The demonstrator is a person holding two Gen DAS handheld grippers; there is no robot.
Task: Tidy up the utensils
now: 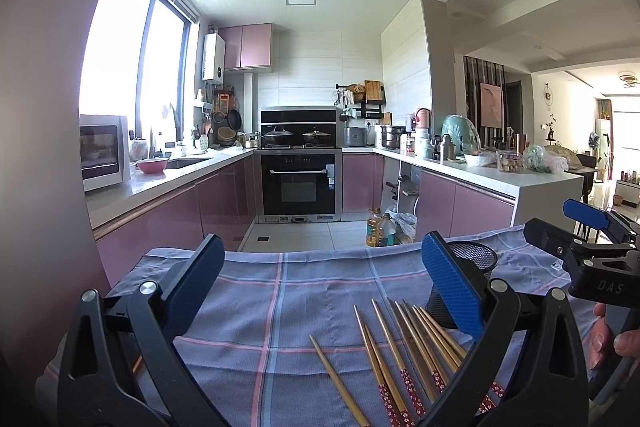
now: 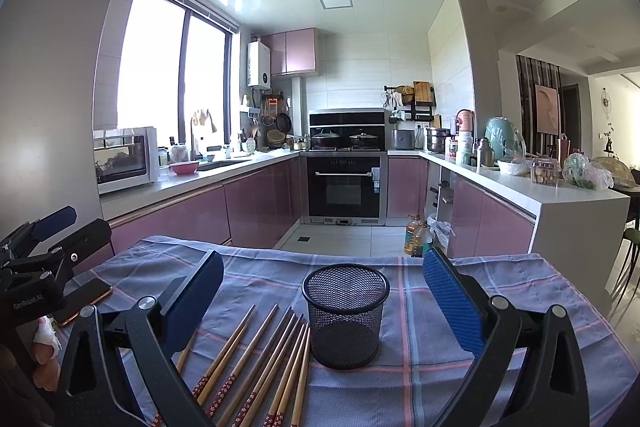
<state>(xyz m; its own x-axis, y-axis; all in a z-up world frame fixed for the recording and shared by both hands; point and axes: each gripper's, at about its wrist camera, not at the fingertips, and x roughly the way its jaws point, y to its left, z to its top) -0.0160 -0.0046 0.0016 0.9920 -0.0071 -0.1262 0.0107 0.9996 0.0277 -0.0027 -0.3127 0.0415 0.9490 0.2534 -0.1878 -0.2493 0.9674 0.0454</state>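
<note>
Several wooden chopsticks with red patterned ends lie loose on the checked blue cloth; they also show in the right wrist view. A black mesh cup stands upright and empty just right of them; in the left wrist view the cup is partly hidden behind my right finger. My left gripper is open and empty above the cloth, left of the chopsticks. My right gripper is open and empty, with the cup between its fingers' line of sight. Each gripper shows at the edge of the other's view.
A phone lies on the cloth at the left. The table's far edge drops to a tiled kitchen floor with oil bottles. Pink cabinets, an oven and crowded counters stand beyond.
</note>
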